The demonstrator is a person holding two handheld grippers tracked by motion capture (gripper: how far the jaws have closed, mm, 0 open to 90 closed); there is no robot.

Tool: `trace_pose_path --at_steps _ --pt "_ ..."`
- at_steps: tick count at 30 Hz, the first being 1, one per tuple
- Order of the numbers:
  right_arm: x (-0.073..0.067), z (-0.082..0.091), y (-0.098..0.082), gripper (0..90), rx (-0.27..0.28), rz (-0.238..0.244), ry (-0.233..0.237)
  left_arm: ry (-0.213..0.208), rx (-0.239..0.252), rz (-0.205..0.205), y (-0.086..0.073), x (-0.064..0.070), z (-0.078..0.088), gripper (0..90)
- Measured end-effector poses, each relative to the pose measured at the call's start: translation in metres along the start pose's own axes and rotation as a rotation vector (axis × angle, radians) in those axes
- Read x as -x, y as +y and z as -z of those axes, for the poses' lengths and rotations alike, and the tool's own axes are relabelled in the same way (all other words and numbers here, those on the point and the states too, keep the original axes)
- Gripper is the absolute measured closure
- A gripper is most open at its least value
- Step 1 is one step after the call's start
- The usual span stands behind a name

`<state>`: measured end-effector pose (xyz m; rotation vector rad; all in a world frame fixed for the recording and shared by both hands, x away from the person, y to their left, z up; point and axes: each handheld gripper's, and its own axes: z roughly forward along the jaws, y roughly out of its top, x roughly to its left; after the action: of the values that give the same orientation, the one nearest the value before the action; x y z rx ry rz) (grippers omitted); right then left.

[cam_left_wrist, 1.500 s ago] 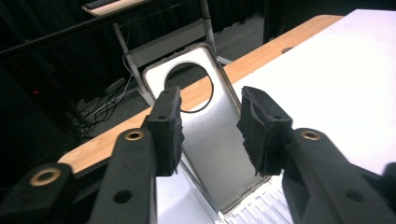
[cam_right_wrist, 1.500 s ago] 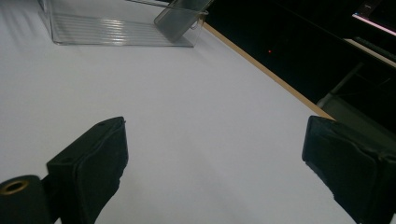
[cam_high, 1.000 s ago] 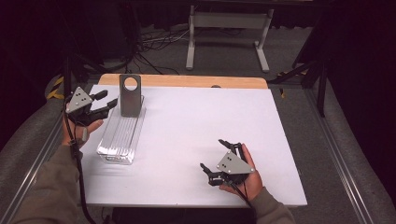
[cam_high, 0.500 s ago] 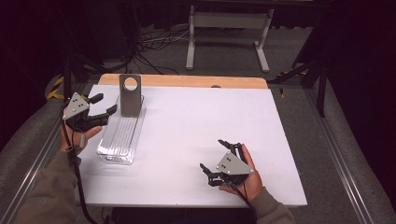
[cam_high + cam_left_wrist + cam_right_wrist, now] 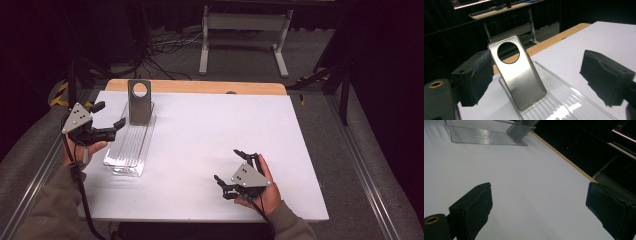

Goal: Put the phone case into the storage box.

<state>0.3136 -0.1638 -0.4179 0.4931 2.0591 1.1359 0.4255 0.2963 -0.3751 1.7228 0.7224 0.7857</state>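
Metal phone back plate [image 5: 520, 75] with round camera hole leans upright at far end of clear ribbed tray [image 5: 131, 145]. Left gripper [image 5: 107, 116] just left of tray, jaws just opened wide, nothing between them. Right gripper [image 5: 230, 167] well right of tray on white table [image 5: 210, 130], jaws apart, empty.

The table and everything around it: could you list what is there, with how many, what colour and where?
metal plate: one, silver-grey with a round hole, leaning upright at the tray's far end
tray: one, clear ribbed plastic, left part of the table
table: one, white top with a wooden far edge
stand: one, pale grey, on the floor beyond
left gripper: black, open, beside the tray
right gripper: black, open, near the front edge
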Motion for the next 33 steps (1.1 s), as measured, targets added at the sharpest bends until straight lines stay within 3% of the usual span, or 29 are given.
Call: trace_pose_path --at_steps 7,14,16,33 --pt "0.001 0.001 0.000 7.6 0.000 0.004 -0.005 -0.041 0.020 -0.001 0.001 0.006 0.003 4.1" --pt "0.002 0.003 0.001 7.6 0.009 0.002 -0.011 -0.051 0.037 -0.028 0.005 0.016 0.008 4.1" --pt "0.002 0.004 0.001 7.6 0.009 0.002 -0.013 -0.029 0.039 -0.032 0.006 0.020 0.008 4.7" --pt "0.000 0.007 0.004 7.3 0.022 0.009 -0.013 -0.092 0.059 -0.055 0.008 0.043 0.019 4.4"
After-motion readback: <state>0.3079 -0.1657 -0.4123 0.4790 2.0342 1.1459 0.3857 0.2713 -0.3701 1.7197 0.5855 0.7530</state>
